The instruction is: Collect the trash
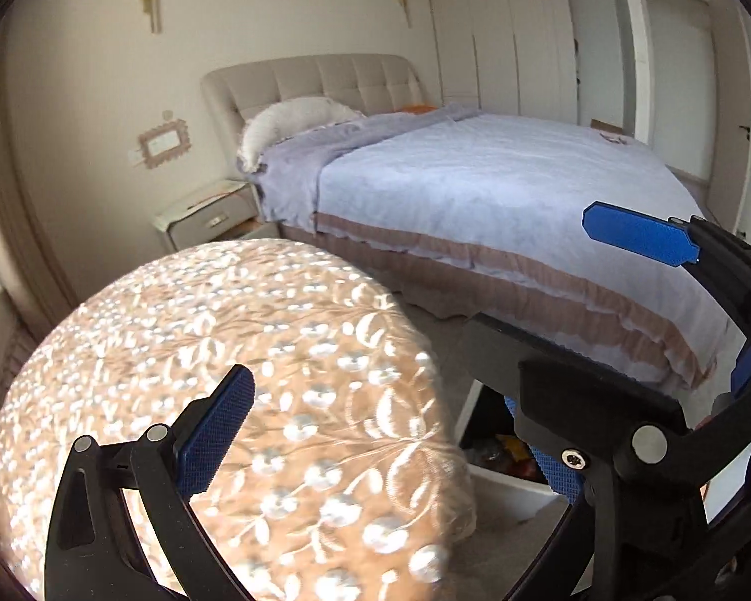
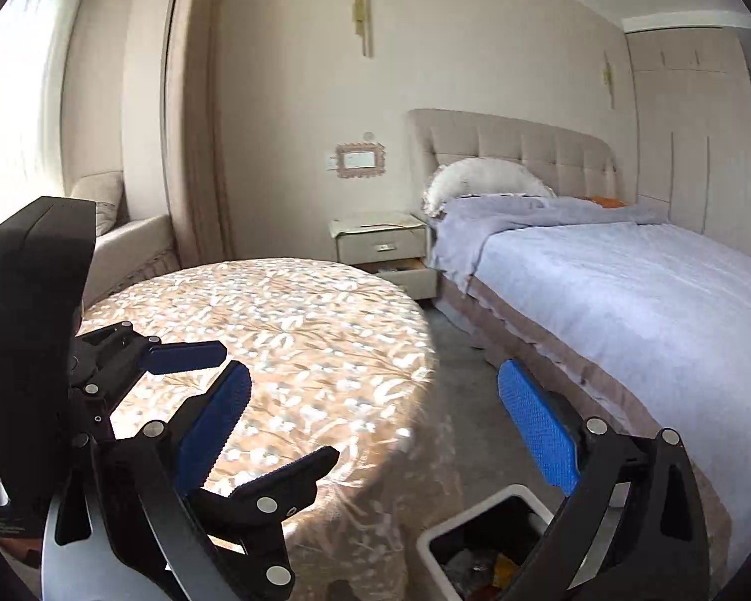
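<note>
The trash (image 2: 480, 566) in the bin (image 2: 475, 511) looks like light, crumpled wrappers, best pinched at an edge; both grippers, left (image 1: 415, 345) and right (image 2: 375, 440), gape empty

Daylight entered from a window (image 2: 20, 75) at left, which was blown out. Sun patches glared on the tablecloth (image 2: 275, 320), its pattern motion-blurred in the left view. Fisheye distortion bent the walls; dark vignetting filled the corners. The bed (image 1: 500, 185) was evenly lit.

Bin (image 2: 480, 531) on floor between table (image 2: 275, 330) and bed (image 2: 626, 290).
</note>
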Motion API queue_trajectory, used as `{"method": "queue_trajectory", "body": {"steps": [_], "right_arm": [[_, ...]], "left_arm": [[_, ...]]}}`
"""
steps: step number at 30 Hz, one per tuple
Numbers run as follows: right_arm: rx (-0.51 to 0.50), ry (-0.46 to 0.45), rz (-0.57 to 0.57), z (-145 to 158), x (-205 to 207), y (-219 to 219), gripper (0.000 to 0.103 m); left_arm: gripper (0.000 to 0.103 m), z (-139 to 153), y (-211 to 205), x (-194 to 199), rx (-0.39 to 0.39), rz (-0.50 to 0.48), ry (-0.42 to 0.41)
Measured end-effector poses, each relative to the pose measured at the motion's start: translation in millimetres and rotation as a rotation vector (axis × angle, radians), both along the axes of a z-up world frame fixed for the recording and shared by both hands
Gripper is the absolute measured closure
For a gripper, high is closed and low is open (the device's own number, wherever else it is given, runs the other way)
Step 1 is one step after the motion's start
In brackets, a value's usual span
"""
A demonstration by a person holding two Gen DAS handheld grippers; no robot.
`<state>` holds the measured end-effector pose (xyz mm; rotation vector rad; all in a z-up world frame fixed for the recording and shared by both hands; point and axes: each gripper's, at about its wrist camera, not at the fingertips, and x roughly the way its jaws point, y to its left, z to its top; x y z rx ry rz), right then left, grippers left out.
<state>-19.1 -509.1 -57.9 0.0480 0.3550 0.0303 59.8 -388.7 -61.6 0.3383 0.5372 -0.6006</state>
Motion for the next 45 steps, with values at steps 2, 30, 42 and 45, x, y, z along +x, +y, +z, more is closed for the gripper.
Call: {"method": "queue_trajectory", "body": {"steps": [2,30,42,45], "right_arm": [[-0.008,-0.016,0.026,9,4,21,0.004],[-0.038,-0.149,0.155,47,25,224,0.004],[-0.035,-0.142,0.186,49,28,251,0.004],[-0.040,-0.139,0.188,49,28,252,0.004]], "left_arm": [[0.005,9,28,0,-0.012,0.059,-0.019],[0.005,43,297,-4,-0.161,0.585,-0.156],[0.005,43,318,-10,-0.171,0.640,-0.172],[0.005,44,321,-11,-0.182,0.641,-0.165]]}}
